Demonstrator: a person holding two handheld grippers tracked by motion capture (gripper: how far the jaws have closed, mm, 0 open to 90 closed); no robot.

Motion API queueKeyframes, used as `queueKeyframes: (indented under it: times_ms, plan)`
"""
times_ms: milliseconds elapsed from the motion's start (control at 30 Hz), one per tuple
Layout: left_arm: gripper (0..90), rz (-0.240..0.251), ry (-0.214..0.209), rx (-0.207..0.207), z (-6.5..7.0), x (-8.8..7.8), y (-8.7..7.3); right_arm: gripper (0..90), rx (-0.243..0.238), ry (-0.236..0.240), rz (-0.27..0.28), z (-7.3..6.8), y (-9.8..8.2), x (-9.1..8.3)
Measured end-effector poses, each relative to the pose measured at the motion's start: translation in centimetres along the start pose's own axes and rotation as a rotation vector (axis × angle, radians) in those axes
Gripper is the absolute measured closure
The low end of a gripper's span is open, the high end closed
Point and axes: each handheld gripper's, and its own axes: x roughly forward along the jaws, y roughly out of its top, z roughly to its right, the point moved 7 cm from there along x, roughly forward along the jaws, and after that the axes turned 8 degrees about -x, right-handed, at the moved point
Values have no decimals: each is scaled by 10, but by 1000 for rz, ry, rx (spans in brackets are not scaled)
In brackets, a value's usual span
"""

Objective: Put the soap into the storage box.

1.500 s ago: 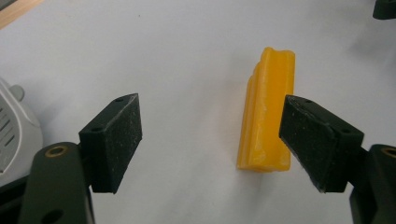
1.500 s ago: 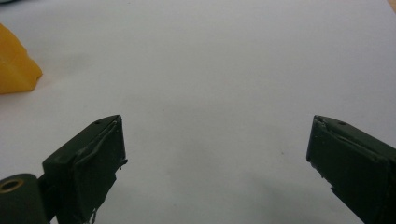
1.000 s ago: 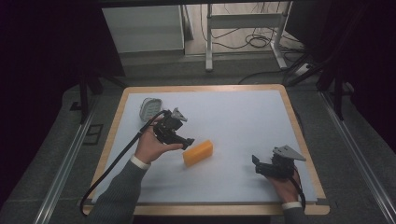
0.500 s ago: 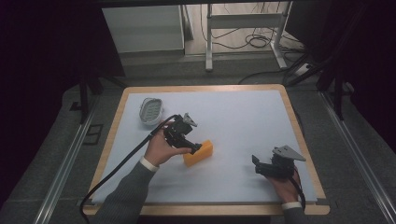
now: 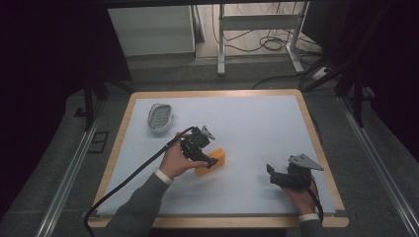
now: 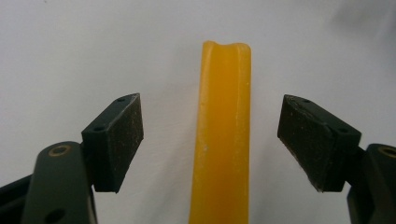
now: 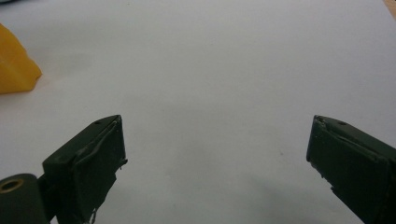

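A yellow-orange block (image 5: 211, 162) lies on the white surface (image 5: 257, 128), a little left of centre and toward the near half, its long side running diagonally. In the left gripper view the block (image 6: 223, 140) stands as a narrow yellow bar running away between the two black jaws, with white gaps on both sides, so neither pad touches it. The left gripper (image 5: 205, 159) sits directly over the block's left end with its jaws spread wide, gripping nothing, and a hand (image 5: 174, 160) in a grey sleeve holds it from the near left while its black cable (image 5: 128, 180) trails back toward the near edge.

At the near right of the surface, well apart from the block, the right gripper (image 5: 271, 173) rests low in the person's other hand (image 5: 300, 193), a grey three-cornered plate on top. Its jaws are also wide apart and empty; the right gripper view looks across bare white surface between them, with a corner of the yellow block (image 7: 16, 70) at the far left of that view.

A small white oval dish (image 5: 160, 117) with a ribbed inside sits at the far left of the surface, apart from the left gripper. A light wooden border (image 5: 316, 138) frames the white surface.
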Motion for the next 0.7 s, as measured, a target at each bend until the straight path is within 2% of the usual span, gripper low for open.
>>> queueKeyframes:
  times_ms: [133, 300, 367, 500, 700]
  plan:
    - [236, -30, -4, 4, 1, 11, -3, 46, 1, 0, 0, 0, 0, 0]
    - [257, -38, 3, -5, 0, 16, -3, 46, 1, 0, -1, 0, 0, 0]
    - [286, -31, 16, -2, -1, 17, -2, 46, 1, 0, -2, 0, 0, 0]
    - [329, -33, 11, -11, -1, 21, -2, 46, 2, -1, -2, 0, 0, 0]
    - [390, -66, 8, -6, 0, 29, -6, 46, 3, -1, -1, 0, 0, 0]
